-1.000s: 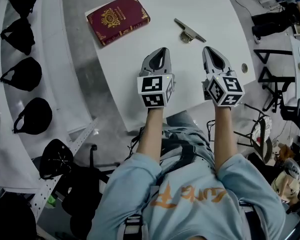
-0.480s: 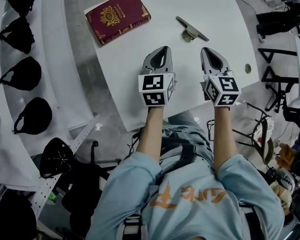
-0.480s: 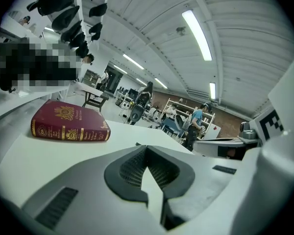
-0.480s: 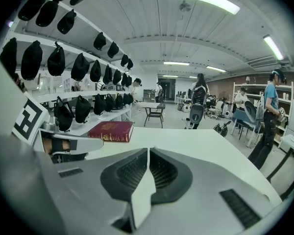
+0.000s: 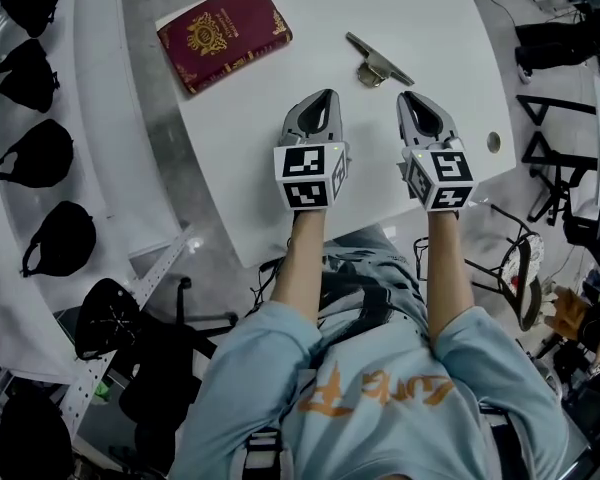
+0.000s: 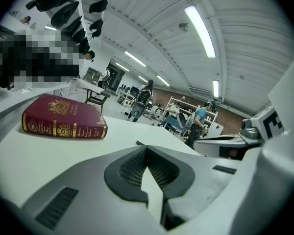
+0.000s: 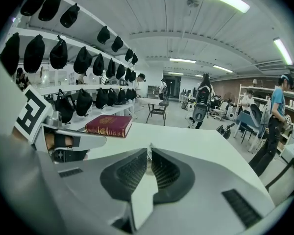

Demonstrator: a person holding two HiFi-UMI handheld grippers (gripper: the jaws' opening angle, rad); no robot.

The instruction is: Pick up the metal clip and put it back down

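The metal clip [image 5: 378, 60] lies flat on the white table [image 5: 250, 158], on its far right part. My right gripper [image 5: 410, 97] hovers just short of the clip and a little to its right, jaws shut with nothing in them. Side by side with it, my left gripper [image 5: 325, 96] is also shut and empty. The left gripper view has its closed tips [image 6: 146, 146] over bare tabletop. In the right gripper view the closed tips [image 7: 149, 153] point across the table; the clip is mostly hidden behind them.
A dark red book [image 5: 224, 34] with gold print lies at the table's far left, also seen as the book [image 6: 63, 121] and the book [image 7: 109, 125]. Black caps [image 5: 40, 153] sit on white shelves to the left. Small round hole [image 5: 493, 141] near the right table edge; chairs [image 5: 545, 158] beyond.
Both grippers stay shut and almost still. The head view has drifted slightly, so the table and book sit a little further left.
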